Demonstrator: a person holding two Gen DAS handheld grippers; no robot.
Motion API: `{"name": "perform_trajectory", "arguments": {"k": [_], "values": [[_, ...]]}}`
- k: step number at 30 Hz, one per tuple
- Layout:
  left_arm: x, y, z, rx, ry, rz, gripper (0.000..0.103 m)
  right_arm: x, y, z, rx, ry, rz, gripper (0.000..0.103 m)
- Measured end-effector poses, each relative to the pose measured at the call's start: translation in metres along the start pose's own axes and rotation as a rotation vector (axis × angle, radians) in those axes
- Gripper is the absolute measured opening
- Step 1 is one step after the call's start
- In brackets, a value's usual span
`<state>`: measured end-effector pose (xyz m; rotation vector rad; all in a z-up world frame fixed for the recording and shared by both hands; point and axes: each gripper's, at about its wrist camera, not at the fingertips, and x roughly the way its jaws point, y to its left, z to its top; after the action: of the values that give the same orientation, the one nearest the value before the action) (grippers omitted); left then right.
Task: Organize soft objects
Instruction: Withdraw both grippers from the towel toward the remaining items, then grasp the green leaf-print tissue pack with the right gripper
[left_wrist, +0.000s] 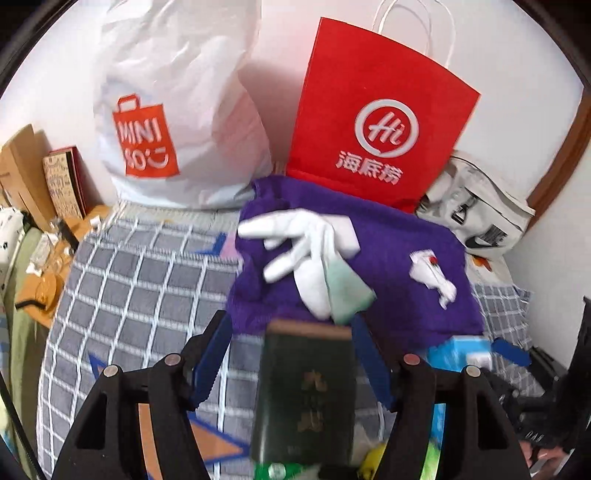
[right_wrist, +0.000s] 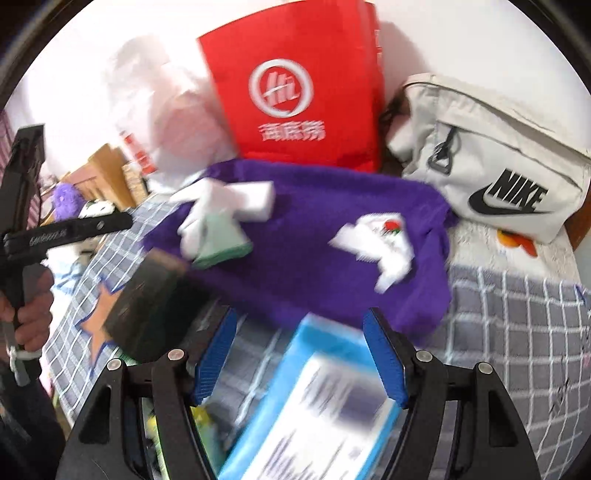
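2 bags stand against the wall at the head of the checked bedspread (left_wrist: 140, 280): a bulging white plastic bag (left_wrist: 177, 110), its mouth out of view so its contents cannot be told, and a stiff red paper bag (left_wrist: 376, 122), also closed to the cameras. A grey waist bag (right_wrist: 491, 155) lies zipped just beside the red one.

Next in size is the purple cloth (right_wrist: 306, 254), spread flat on the bedspread in front of the bags, its far edge touching the red bag's base. It looks light and limp, likely to sag and trail if lifted by 1 corner; a pinch at each near corner, or along the near hem, should carry it best. On it lie a white glove (left_wrist: 303, 251) over a pale green cloth (left_wrist: 347, 295), and apart from them a small white printed piece (right_wrist: 376, 243); all 3 look soft, light and easy to pinch anywhere.

A dark green book (left_wrist: 306, 395) and a blue box (right_wrist: 317, 402) lie nearer, stiff by the look.

The left gripper (left_wrist: 291, 362) and right gripper (right_wrist: 299, 358) both stand wide apart and hold nothing; book and box merely show between the jaws.
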<state>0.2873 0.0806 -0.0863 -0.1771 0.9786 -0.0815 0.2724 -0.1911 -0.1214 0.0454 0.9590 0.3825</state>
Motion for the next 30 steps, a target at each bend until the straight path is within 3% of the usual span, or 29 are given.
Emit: {"name": "perform_trajectory", "arguments": {"k": [7,14,24,26,27,30], "values": [[-0.02,0.005,-0.039,-0.004,0.022,-0.02,0.065,-0.021,0.048,-0.047,-0.098,0.033,0.049,0.071],[-0.035,0.011,-0.068,-0.015,0.013,-0.032,0.065,-0.016,0.074,-0.075,-0.164,0.085,0.06,0.07],[-0.046,0.016,-0.099,0.006,0.029,-0.08,0.065,0.007,0.112,-0.099,-0.37,0.167,-0.091,0.07],[-0.047,0.018,-0.102,0.0,0.029,-0.084,0.065,0.016,0.115,-0.102,-0.387,0.19,-0.117,0.063],[-0.047,0.02,-0.103,-0.003,0.031,-0.083,0.065,0.019,0.115,-0.103,-0.385,0.195,-0.132,0.051],[-0.048,0.025,-0.108,-0.008,0.034,-0.071,0.065,0.015,0.111,-0.104,-0.365,0.179,-0.131,0.044]]}}
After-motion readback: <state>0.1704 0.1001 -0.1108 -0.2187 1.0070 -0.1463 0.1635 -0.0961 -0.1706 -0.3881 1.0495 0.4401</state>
